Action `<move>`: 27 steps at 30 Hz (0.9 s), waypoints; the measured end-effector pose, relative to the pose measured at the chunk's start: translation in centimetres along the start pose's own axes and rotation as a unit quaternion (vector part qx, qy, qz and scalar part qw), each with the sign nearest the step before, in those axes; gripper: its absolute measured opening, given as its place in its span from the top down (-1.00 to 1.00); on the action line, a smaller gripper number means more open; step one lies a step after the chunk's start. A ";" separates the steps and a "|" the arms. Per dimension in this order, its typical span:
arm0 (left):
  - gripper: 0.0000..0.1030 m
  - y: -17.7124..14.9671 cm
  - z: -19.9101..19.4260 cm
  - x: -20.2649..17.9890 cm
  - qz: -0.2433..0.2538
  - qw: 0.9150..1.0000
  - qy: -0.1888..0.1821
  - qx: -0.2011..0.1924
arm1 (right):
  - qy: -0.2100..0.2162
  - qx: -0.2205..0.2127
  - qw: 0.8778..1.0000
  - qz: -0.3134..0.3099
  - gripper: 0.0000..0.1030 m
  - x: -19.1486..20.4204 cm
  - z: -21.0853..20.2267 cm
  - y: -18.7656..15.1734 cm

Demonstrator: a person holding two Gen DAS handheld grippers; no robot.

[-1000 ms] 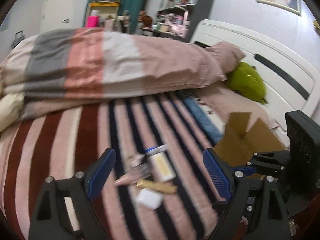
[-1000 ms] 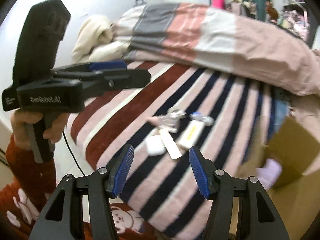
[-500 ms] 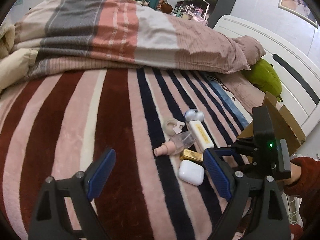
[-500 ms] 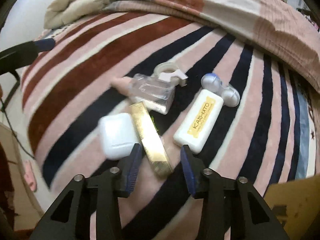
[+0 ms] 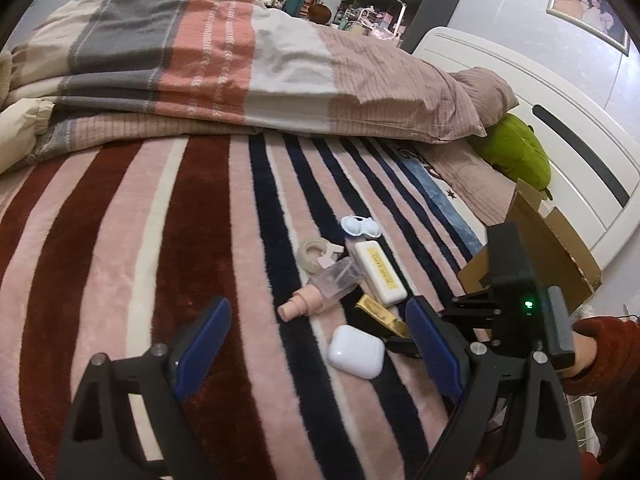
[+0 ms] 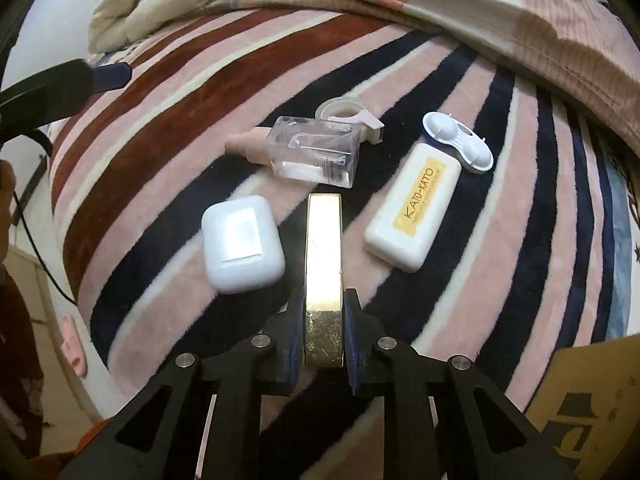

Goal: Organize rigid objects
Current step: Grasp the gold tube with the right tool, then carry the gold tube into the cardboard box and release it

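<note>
Right gripper [image 6: 323, 334] clamped on flat gold metallic bar [image 6: 323, 264] near the striped fleece blanket's [image 6: 168, 128] front edge, beside white rounded plastic case [image 6: 240, 242], left gripper [image 5: 318, 346] spread apart, empty.

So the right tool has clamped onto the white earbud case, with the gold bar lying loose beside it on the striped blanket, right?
Not quite. The right tool has clamped onto the gold bar; the white earbud case is what lies loose beside it on the striped blanket. The right wrist view shows this.
</note>
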State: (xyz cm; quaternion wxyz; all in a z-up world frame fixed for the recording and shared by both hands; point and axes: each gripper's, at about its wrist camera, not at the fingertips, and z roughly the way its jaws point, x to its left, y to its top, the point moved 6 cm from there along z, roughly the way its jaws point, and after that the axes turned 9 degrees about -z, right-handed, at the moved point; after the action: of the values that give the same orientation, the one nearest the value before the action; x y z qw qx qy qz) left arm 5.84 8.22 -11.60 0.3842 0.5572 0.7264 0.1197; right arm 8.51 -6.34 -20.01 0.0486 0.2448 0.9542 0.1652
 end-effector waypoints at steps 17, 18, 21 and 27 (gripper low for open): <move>0.25 3.8 -1.8 -14.7 0.061 0.987 -0.146 -0.002 | -0.004 -0.191 0.982 0.002 0.74 0.8 -18.6 -0.2; 0.32 4.0 -1.8 -15.9 0.071 0.987 -0.144 -0.005 | -0.004 -0.201 0.979 0.013 0.74 -0.2 -19.8 -0.8; 0.34 4.8 -1.4 -20.2 0.100 0.983 -0.155 -0.003 | -0.005 -0.218 0.975 0.037 0.74 -2.7 -22.0 -2.3; 0.33 4.7 1.9 -27.5 0.145 0.974 -0.170 0.034 | -0.022 -0.211 0.972 0.105 0.74 -8.1 -24.8 -6.7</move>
State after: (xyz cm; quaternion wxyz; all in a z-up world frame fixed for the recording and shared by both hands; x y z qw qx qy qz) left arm 12.79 -15.40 1.61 0.4610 0.6814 0.5660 0.0526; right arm 8.23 -23.02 1.12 0.1026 0.3313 0.8655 0.3615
